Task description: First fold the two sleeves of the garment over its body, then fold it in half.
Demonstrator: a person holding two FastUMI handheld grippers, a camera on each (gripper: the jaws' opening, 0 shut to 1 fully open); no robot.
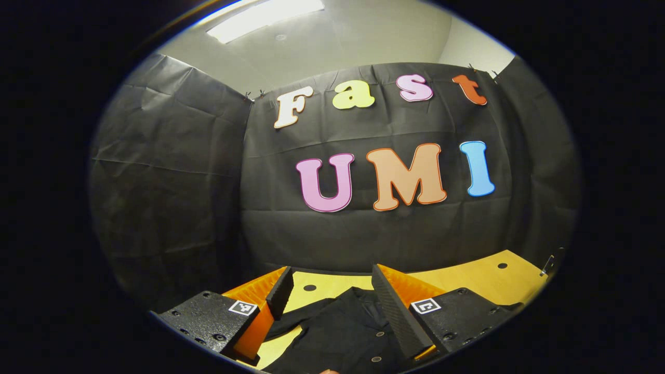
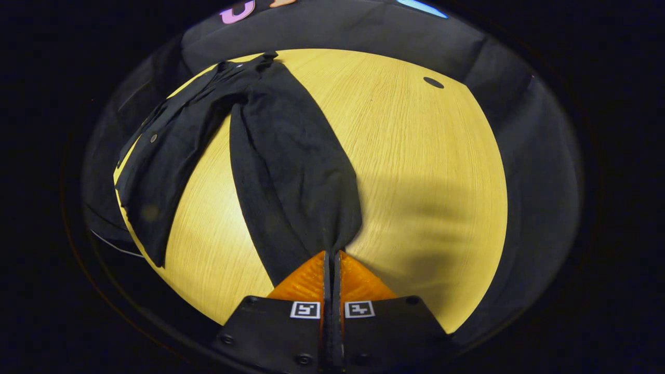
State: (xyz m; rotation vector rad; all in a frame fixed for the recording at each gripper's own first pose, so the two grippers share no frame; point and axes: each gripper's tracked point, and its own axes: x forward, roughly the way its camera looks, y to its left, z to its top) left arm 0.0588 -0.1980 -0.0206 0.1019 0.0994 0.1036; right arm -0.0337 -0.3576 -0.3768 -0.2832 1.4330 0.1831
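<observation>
Step in hand, by my reading: first sleeve fold. Right gripper (image 2: 331, 254), jaws pinched together on the end of one sleeve (image 2: 291, 171) of the dark garment (image 2: 171, 140), which lies on the wooden surface (image 2: 415, 156), body far left. Left gripper (image 1: 332, 296) wide apart, holding nothing, above the buttoned front. Next: carry sleeve leftward over the body. Count: one garment, two grippers, one sleeve seen.

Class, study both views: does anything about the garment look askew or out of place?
Yes. The shirt lies bunched at the table edge, partly hanging off, not spread flat. One sleeve is stretched away from the body, pinched in the right gripper. The left gripper is open above the shirt.
</observation>
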